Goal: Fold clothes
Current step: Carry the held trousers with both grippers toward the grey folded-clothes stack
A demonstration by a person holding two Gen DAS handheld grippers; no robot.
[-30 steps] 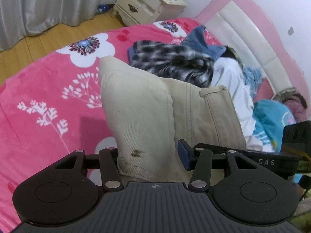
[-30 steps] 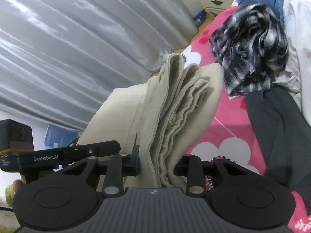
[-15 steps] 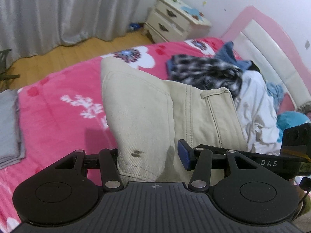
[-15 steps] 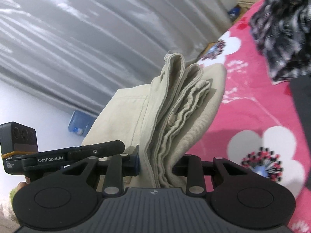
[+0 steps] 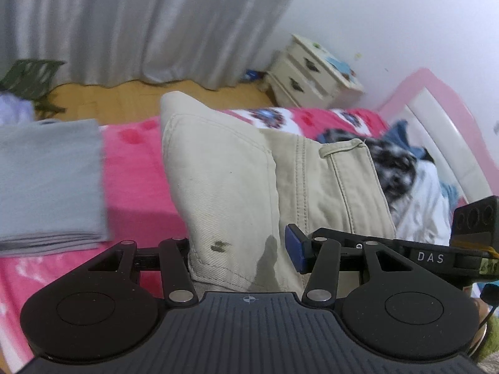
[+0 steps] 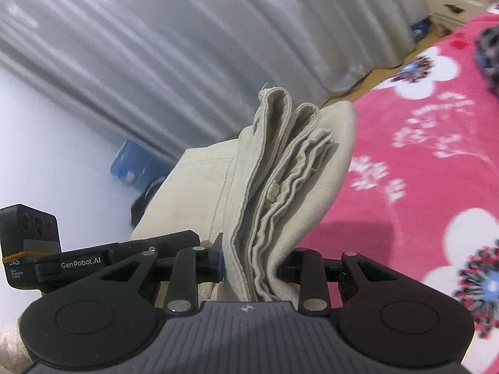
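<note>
**Currently: folded trousers carried between two grippers, grey stack off to the left**

Item: beige trousers [image 5: 237,187], folded into a thick bundle and held clear of the pink blanket [image 5: 137,168]. The left gripper [image 5: 240,249] is clamped on one end, pads pressed into the cloth near a small dark stain. The right gripper [image 6: 252,265] is clamped on the other end, where the stacked edges of the layers show like pages.

Lie of the bundle: its long axis runs from one gripper to the other, so both ends are carried and neither hand is spare. The free part of the cloth stands forward and upward from each set of jaws.

Where it goes, as a judgement: a folded grey garment [image 5: 50,180] lies flat on the blanket to the left of the bundle in the left view, near but apart. It looks like a finished stack, though blur softens its edges. The left hand is the nearer one to it; the right-hand end would have to swing over. The unfolded heap [image 5: 393,168] lies on the far side, towards the headboard.
</note>
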